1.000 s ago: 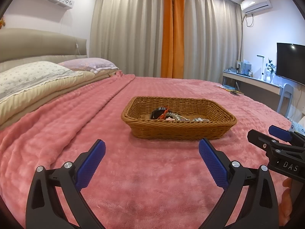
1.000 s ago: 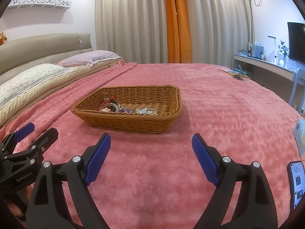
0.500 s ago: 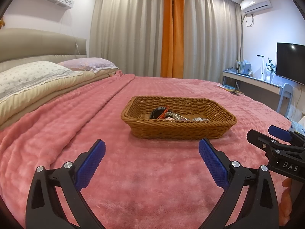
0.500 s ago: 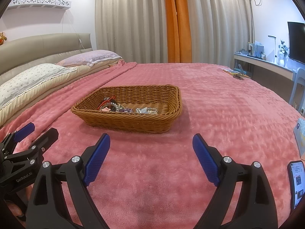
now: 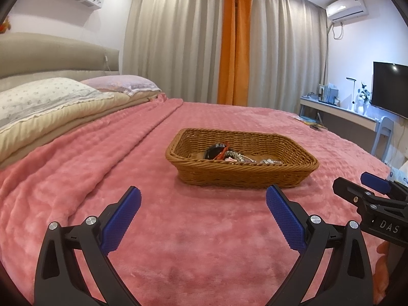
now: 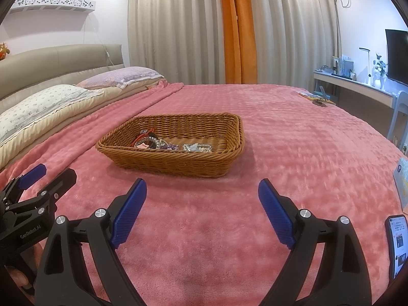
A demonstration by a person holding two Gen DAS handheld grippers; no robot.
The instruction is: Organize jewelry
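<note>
A brown wicker basket (image 5: 242, 176) stands on the pink bedspread, ahead of both grippers; it also shows in the right wrist view (image 6: 178, 164). A tangle of jewelry (image 5: 229, 154) lies inside it: beads, a red cord, silver pieces (image 6: 155, 144). My left gripper (image 5: 202, 213) is open and empty, low over the bedspread short of the basket. My right gripper (image 6: 202, 204) is open and empty, also short of the basket. Each gripper shows at the edge of the other's view.
Pillows (image 5: 51, 99) and a padded headboard are at the left. A phone (image 6: 397, 244) lies on the bedspread at the right. A desk (image 5: 339, 112) with a TV stands past the bed's right edge. Curtains hang behind.
</note>
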